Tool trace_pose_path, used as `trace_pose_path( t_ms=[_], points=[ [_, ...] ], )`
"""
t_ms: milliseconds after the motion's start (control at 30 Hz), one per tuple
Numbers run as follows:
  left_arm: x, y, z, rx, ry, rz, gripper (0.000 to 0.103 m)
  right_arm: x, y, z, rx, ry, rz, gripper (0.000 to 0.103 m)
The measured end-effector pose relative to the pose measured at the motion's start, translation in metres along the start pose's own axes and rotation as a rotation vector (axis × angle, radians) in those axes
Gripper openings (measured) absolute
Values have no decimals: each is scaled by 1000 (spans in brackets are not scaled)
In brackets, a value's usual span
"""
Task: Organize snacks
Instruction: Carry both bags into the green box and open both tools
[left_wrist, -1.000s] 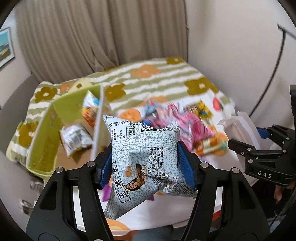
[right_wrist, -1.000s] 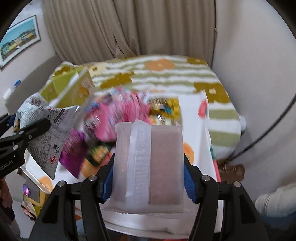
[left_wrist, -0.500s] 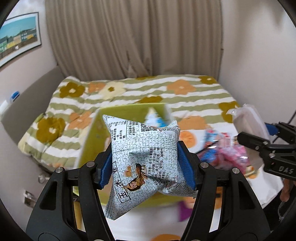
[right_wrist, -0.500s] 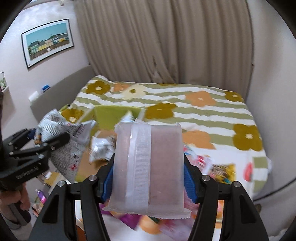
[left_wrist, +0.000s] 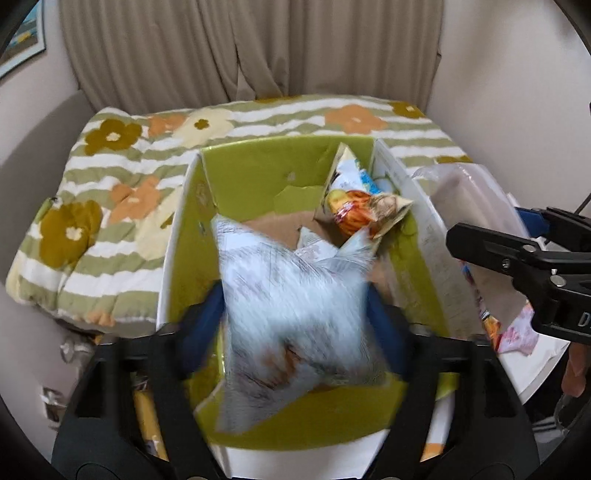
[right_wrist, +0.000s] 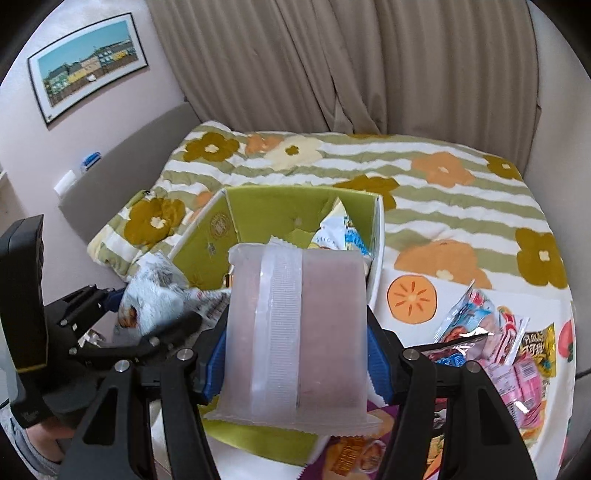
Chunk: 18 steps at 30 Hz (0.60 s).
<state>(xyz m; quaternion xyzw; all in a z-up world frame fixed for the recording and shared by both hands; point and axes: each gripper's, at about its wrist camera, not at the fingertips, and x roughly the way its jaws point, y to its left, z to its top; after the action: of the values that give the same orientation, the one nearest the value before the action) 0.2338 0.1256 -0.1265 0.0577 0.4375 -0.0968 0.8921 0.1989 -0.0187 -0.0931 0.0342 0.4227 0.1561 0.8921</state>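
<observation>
A pale blue-white snack bag (left_wrist: 295, 314), blurred by motion, sits between the pads of my left gripper (left_wrist: 295, 321) above the open green-lined box (left_wrist: 258, 173); the pads look spread away from its sides. The box holds a white-and-orange snack bag (left_wrist: 354, 195). My right gripper (right_wrist: 295, 347) is shut on a frosted pinkish packet (right_wrist: 295, 332), held over the box's right side (right_wrist: 378, 236). The left gripper also shows in the right wrist view (right_wrist: 147, 325) with the blue-white bag (right_wrist: 155, 291).
The box stands on a table with a persimmon-print cloth (right_wrist: 413, 295), in front of a bed with a striped flowered quilt (right_wrist: 443, 177). Several loose snack packets (right_wrist: 491, 343) lie on the cloth to the right. Curtains hang behind.
Both grippers have moved left and down over the box. The left pads have spread from the blue-white bag, which now blurs as it slips down. The right still holds its packet.
</observation>
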Motion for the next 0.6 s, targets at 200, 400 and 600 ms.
trace_pose_path(
  t_ms=[200, 400, 600],
  points=[
    [3, 14, -1, 21, -3, 6, 102, 14, 4, -1, 23, 30, -45, 58],
    [-12, 28, -11, 43, -19, 43, 102, 29, 13, -6, 26, 74, -51, 58],
    [-9, 39, -11, 45, -11, 38, 102, 61, 20, -6, 62, 153, -35, 58]
  ],
)
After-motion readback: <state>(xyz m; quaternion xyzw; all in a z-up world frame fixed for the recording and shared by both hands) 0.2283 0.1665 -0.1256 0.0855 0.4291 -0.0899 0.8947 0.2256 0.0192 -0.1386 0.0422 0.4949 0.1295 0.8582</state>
